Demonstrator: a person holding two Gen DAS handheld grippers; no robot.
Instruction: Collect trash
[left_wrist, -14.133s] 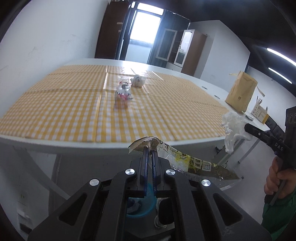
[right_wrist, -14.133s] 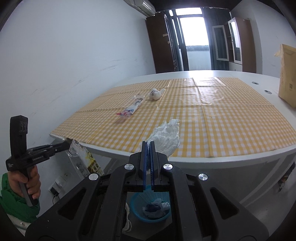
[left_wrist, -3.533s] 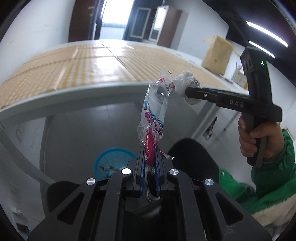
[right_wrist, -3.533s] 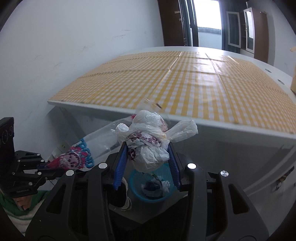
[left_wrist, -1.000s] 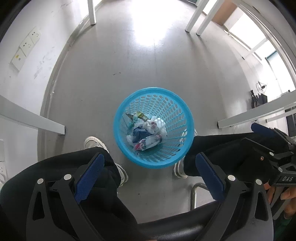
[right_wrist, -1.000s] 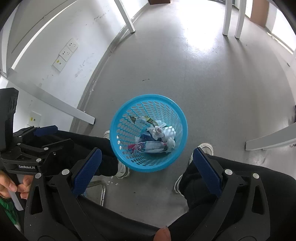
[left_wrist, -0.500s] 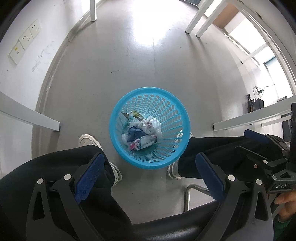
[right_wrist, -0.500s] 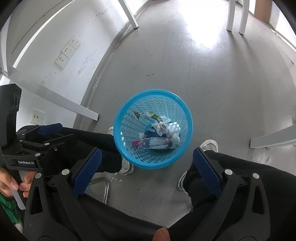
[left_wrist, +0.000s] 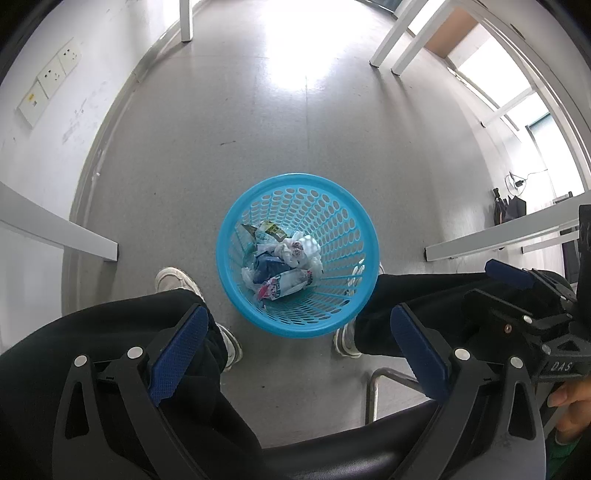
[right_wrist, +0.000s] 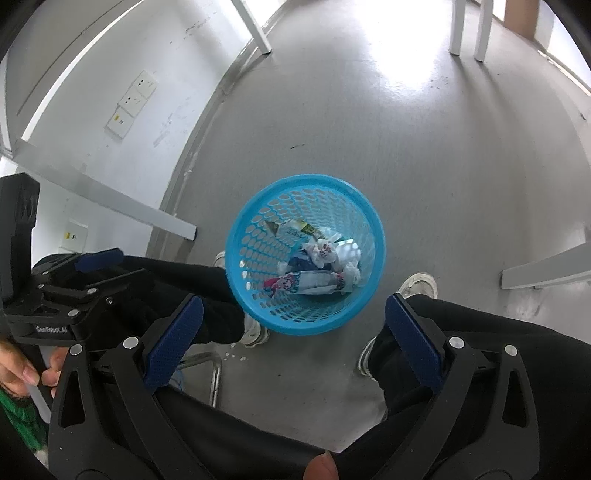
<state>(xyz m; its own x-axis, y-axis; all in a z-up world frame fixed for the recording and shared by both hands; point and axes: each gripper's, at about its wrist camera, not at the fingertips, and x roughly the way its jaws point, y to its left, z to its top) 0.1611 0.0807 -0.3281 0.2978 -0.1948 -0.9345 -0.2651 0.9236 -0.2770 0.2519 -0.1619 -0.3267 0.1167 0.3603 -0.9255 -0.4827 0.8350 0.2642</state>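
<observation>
A blue mesh wastebasket (left_wrist: 236, 291) stands on the grey floor between the person's feet; it also shows in the right wrist view (right_wrist: 251, 295). Inside lie a pink printed wrapper (left_wrist: 282, 288), a knotted white plastic bag (left_wrist: 301, 251) and a yellow snack wrapper (left_wrist: 267, 229); the right wrist view shows the pink wrapper (right_wrist: 303, 282) and white bag (right_wrist: 332, 254) too. My left gripper (left_wrist: 297, 341) is wide open and empty above the basket. My right gripper (right_wrist: 293, 330) is also wide open and empty above it.
The person's black-trousered legs (left_wrist: 110, 332) and white shoes (left_wrist: 173, 278) flank the basket. White table legs (left_wrist: 85, 240) stand left and right (left_wrist: 498, 240). A metal chair frame (left_wrist: 373, 391) sits below. Wall sockets (left_wrist: 48, 81) are at the left.
Both grippers stay open over the basket. The view has drifted slightly, so the basket sits a little higher in both frames. The trash inside has not moved.
</observation>
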